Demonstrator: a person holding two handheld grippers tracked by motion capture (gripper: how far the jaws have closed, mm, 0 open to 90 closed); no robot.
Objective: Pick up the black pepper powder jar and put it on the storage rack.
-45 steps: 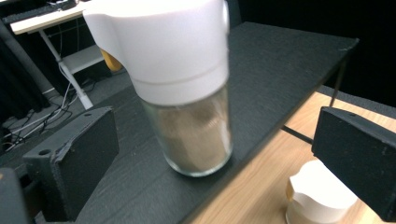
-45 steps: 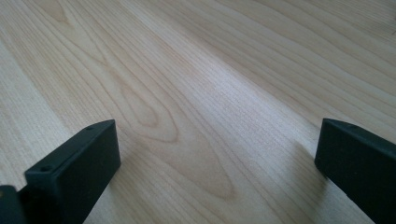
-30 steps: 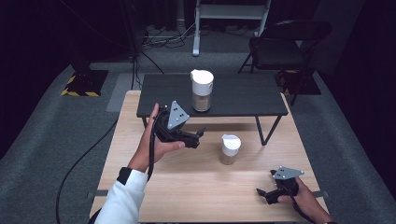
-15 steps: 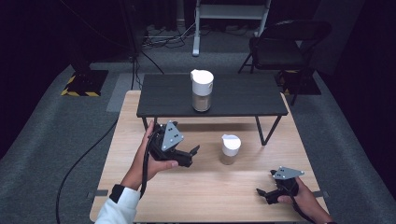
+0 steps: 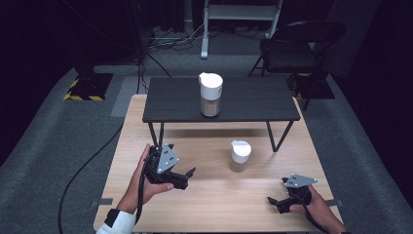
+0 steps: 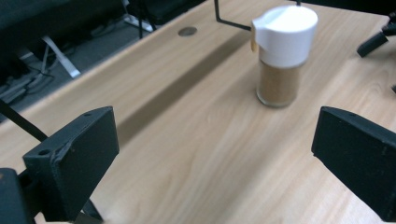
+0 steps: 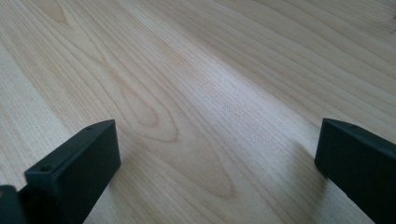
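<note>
Pale wood grain runs under both my claws. My left claw hangs spread wide, aimed at the small jar standing upright on the worktop, near but untouched; grasping is all ahead. My right claw rests spread and empty. A glass cylinder of brown powder, the jar has a smooth white cap.

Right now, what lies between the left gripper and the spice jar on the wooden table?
Nothing: bare wood separates the left gripper from the spice jar, seen in both high and left gripper views.
</note>
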